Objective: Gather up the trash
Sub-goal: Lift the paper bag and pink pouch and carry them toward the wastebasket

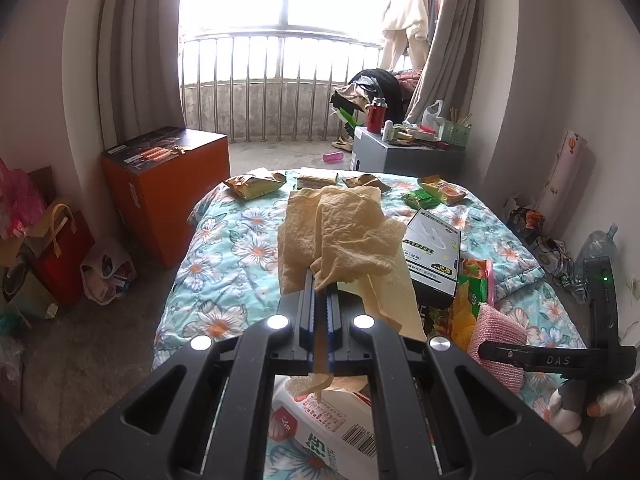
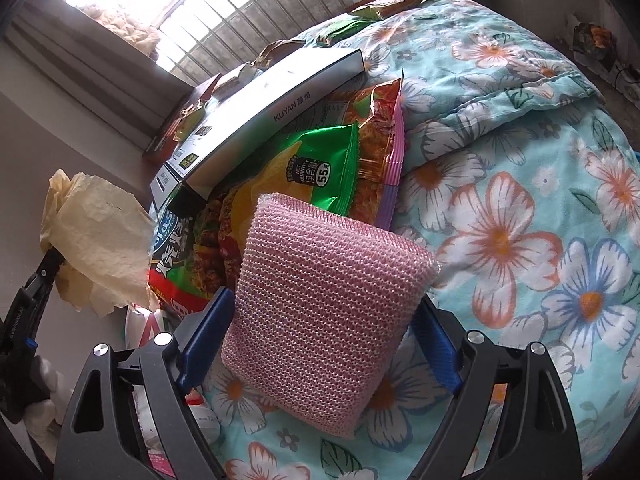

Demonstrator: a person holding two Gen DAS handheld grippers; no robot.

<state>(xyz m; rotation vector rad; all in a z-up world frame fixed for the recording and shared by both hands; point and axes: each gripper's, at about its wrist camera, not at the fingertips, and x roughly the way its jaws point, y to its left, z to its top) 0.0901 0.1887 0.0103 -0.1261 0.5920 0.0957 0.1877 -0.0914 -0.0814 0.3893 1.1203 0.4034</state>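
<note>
From the left wrist, the left hand-held gripper (image 1: 320, 292) has its two black fingers pressed together on a crumpled, thin, yellowish paper wrapper (image 1: 340, 232), which stands up above the fingertips in soft creased folds. Beyond it lies a bed (image 1: 224, 248) under a quilted turquoise cover printed with white and orange flowers. On the cover lie a flat, hard-edged black-and-white box (image 1: 434, 256) and, along the far edge, about five glossy crinkled snack packets (image 1: 254, 185). An orange cardboard box (image 1: 168, 184) stands on the floor beside the bed. At the right edge the right hand-held gripper (image 1: 540, 356) shows above a pink pad.

From the right wrist, the right hand-held gripper (image 2: 316, 344) has its jaws spread wide, blue ribbed pads to either side of one pink scouring pad (image 2: 320, 312), a knitted, bumpy, roughly square cushion lying on the bed cover. Whether the pads press on it I cannot tell. Behind it overlap a shiny green crisp bag (image 2: 316, 168) and a red-orange noodle packet (image 2: 372, 120), with the flat box resting on them.
</note>
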